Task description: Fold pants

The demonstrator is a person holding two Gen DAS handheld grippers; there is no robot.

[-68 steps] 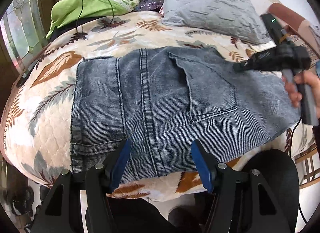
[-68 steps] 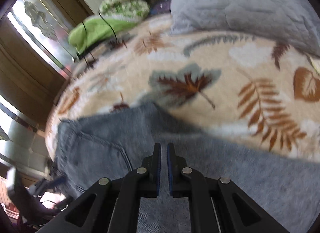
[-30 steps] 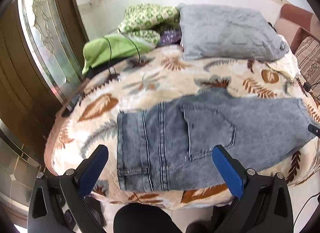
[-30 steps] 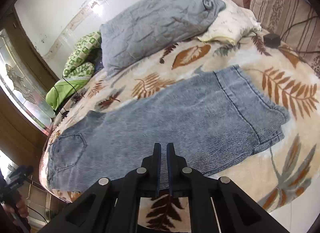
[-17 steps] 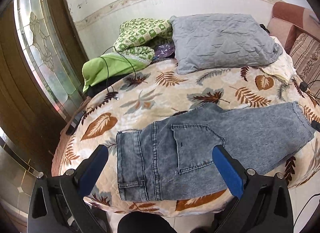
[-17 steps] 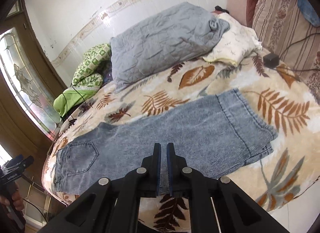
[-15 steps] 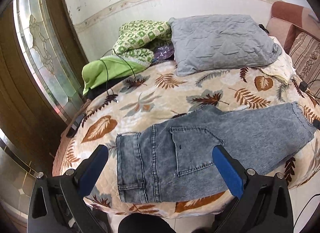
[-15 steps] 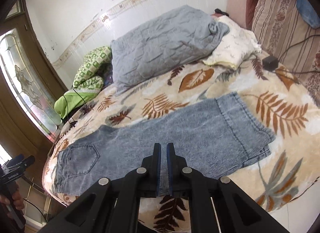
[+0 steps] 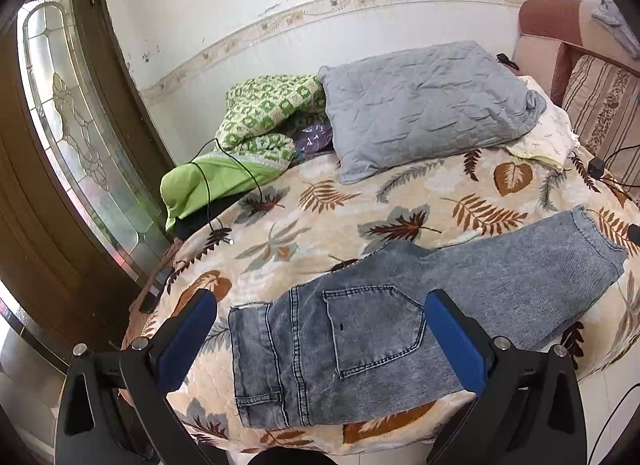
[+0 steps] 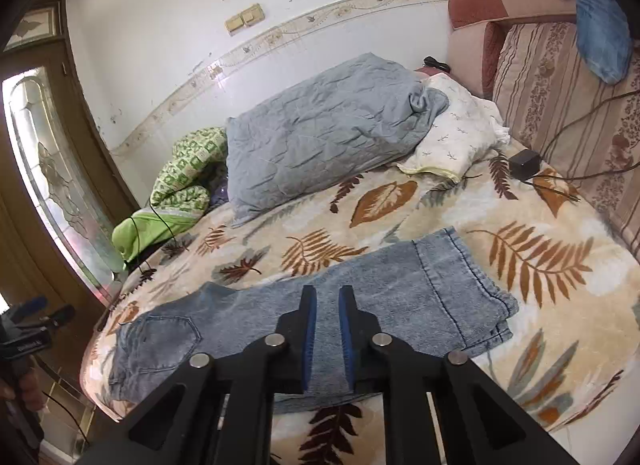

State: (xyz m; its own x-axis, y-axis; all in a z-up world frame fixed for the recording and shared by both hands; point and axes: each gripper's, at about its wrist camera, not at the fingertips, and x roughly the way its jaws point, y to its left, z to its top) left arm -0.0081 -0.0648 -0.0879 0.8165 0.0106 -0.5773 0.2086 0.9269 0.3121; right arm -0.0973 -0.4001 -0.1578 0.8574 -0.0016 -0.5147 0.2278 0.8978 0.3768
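Observation:
Blue denim pants (image 9: pixel 400 325) lie folded lengthwise, leg on leg, flat along the near edge of the bed, waistband at the left and back pocket facing up. They also show in the right wrist view (image 10: pixel 360 305), cuffs at the right. My left gripper (image 9: pixel 320 317) is wide open and empty, held back above the waist end. My right gripper (image 10: pixel 327 301) has its jaws nearly together with nothing between them, held above the legs' middle. Neither touches the pants.
The bed has a leaf-print blanket (image 9: pixel 360 201). A grey pillow (image 9: pixel 424 105), a green patterned blanket (image 9: pixel 264 113) and a green cloth (image 9: pixel 208 181) with a black cable lie at the back. A wooden glass door (image 9: pixel 72 137) stands left; a striped sofa cushion (image 10: pixel 568 97) and black charger (image 10: pixel 525 163) right.
Both grippers have pulled back and up from the pants. The left gripper opened wide. The right stays nearly closed and empty. The pants lie still.

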